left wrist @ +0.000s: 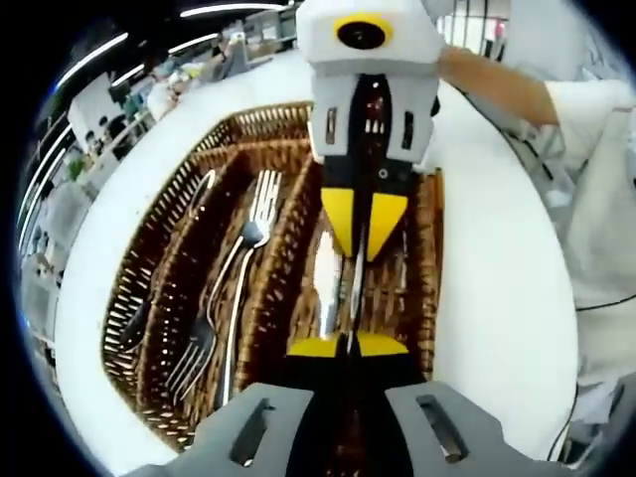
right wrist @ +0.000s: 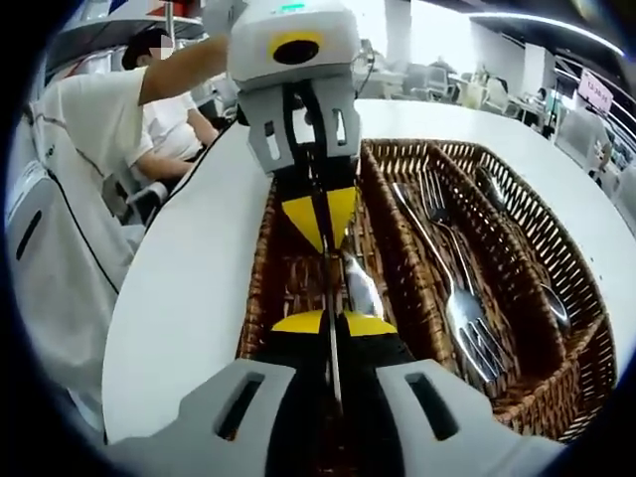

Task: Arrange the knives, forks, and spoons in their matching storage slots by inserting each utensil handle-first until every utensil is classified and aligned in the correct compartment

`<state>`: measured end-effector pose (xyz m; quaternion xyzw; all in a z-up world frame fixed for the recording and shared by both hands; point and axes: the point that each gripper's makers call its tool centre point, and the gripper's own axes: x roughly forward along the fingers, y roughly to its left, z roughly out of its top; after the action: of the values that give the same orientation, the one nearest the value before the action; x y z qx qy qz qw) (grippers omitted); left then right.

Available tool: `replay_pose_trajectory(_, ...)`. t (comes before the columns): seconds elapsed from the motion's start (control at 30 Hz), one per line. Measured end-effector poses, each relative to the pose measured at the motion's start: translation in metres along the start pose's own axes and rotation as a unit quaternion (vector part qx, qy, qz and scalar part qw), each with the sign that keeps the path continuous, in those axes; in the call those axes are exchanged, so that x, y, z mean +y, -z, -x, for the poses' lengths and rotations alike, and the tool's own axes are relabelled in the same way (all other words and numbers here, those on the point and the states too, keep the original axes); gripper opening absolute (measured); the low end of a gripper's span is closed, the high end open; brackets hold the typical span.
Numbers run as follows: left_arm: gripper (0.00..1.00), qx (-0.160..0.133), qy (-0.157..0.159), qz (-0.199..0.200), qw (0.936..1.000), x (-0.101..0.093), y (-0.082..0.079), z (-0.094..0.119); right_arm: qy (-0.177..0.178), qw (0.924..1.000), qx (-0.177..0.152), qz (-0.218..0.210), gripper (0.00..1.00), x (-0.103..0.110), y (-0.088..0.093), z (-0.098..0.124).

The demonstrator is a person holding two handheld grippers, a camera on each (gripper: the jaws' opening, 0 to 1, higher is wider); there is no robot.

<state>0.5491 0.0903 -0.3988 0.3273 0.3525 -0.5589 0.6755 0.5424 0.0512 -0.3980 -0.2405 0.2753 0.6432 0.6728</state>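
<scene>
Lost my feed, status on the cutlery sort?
Both grippers, left and right, shut on one silver table knife over the brown wicker tray's end slot. Steel forks lie in the middle slot. Nothing blocking.

Yellow-tipped grey claw [left wrist: 348, 343], seemingly white-sleeved.

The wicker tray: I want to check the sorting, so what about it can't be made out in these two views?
- Left gripper view: the knife compartment of the wicker tray is largely hidden behind both grippers, so its count is unclear.
- Right gripper view: the far compartment's spoon is half hidden by the wicker divider.
- Both views: the tray's near end is cut off by each view's own jaws.
- Forks overlap; number uncertain.
</scene>
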Motion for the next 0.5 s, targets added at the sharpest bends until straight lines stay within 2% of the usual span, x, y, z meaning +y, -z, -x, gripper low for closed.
replay_pose_trajectory(0.5,0.02,0.011,0.001,0.002,0.9999,-0.0009,0.0056,0.0037,-0.003,0.9999,-0.009,0.005,0.05,0.0020,0.0003,0.0057)
